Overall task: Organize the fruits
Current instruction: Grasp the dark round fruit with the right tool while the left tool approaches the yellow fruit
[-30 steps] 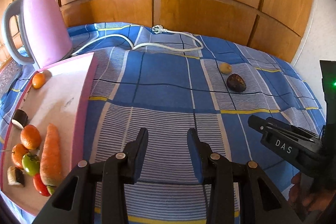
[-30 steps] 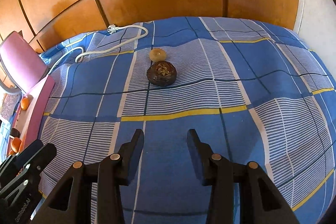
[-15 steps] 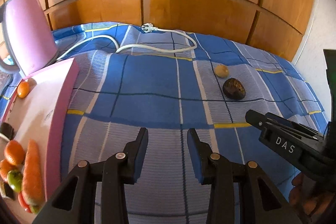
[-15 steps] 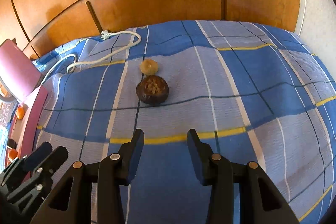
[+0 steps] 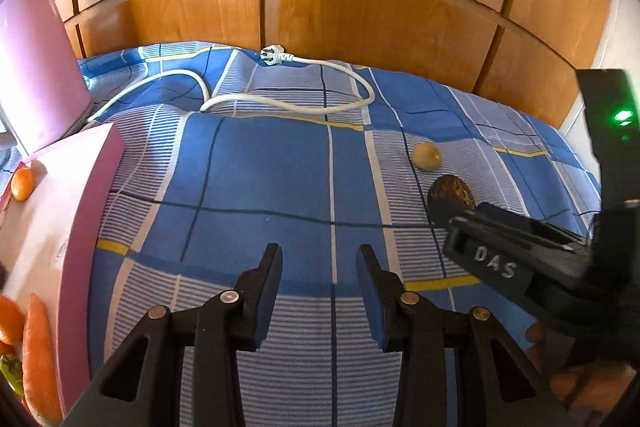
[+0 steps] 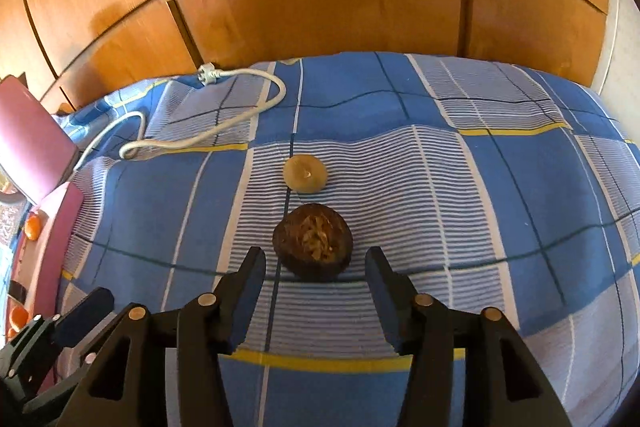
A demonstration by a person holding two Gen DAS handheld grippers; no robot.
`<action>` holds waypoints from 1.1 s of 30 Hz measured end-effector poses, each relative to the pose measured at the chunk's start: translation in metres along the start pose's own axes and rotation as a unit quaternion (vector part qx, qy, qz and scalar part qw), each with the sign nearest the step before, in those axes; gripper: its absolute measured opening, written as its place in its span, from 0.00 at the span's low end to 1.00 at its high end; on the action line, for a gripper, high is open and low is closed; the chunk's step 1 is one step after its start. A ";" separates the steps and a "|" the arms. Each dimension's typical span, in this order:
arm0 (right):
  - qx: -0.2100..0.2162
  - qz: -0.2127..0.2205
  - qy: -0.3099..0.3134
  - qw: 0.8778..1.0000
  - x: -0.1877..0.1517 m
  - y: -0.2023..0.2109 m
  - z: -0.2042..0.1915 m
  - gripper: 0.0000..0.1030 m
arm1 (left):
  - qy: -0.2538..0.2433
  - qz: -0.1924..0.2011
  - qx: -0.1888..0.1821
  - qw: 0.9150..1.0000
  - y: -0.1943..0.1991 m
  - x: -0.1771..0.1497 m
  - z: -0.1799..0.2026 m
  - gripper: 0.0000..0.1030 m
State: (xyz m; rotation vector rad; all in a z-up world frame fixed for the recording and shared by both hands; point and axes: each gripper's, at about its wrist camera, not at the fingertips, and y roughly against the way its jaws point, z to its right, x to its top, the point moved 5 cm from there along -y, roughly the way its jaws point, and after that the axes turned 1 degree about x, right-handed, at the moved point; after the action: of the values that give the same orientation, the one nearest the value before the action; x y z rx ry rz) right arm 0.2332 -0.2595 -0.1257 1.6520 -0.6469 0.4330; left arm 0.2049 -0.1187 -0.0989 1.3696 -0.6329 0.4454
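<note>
A dark brown round fruit [image 6: 313, 247] lies on the blue checked cloth, with a small yellow fruit [image 6: 305, 173] just behind it. My right gripper [image 6: 316, 265] is open and empty, its fingertips on either side of the near half of the brown fruit, not touching it. In the left wrist view the brown fruit [image 5: 451, 191] and the yellow fruit [image 5: 427, 155] lie at the right, with the right gripper's tip right by the brown one. My left gripper [image 5: 319, 263] is open and empty above the cloth.
A pink tray [image 5: 52, 211] at the left holds a carrot [image 5: 38, 355], oranges [image 5: 22, 183] and other produce. A pink kettle [image 5: 36, 67] stands behind it. A white power cord [image 5: 288, 103] loops across the back of the cloth. Wooden panels close the far side.
My right gripper moved forward until its open fingers reached the brown fruit. My left gripper shifted right, so the tray slid toward the left edge of its view.
</note>
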 end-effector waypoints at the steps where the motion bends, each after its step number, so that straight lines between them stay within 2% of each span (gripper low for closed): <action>1: -0.002 -0.001 0.002 1.000 0.000 -0.003 0.000 0.51 | 0.001 0.000 -0.001 1.000 -0.001 0.001 0.000 0.38; 3: -0.012 0.008 0.009 1.000 0.002 -0.003 0.001 0.51 | 0.003 -0.001 -0.002 1.000 -0.004 0.002 0.002 0.38; 5: -0.002 0.009 0.007 1.000 0.002 -0.003 0.002 0.42 | 0.002 -0.002 -0.003 1.000 -0.007 0.003 0.004 0.38; 19: -0.062 0.024 -0.033 0.997 0.000 0.009 0.042 0.41 | -0.018 0.020 -0.039 0.999 -0.019 0.033 0.039 0.38; 25: -0.061 0.026 -0.040 0.997 0.003 0.007 0.050 0.41 | -0.032 0.024 -0.064 0.997 -0.030 0.049 0.059 0.38; 33: -0.049 0.033 -0.045 0.997 0.000 0.008 0.051 0.42 | -0.039 0.006 -0.093 0.995 -0.053 0.064 0.082 0.38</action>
State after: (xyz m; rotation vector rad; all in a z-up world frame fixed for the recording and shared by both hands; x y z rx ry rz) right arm 0.2246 -0.3105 -0.1287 1.5675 -0.7796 0.3704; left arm 0.2743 -0.2121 -0.0905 1.2108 -0.7295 0.3345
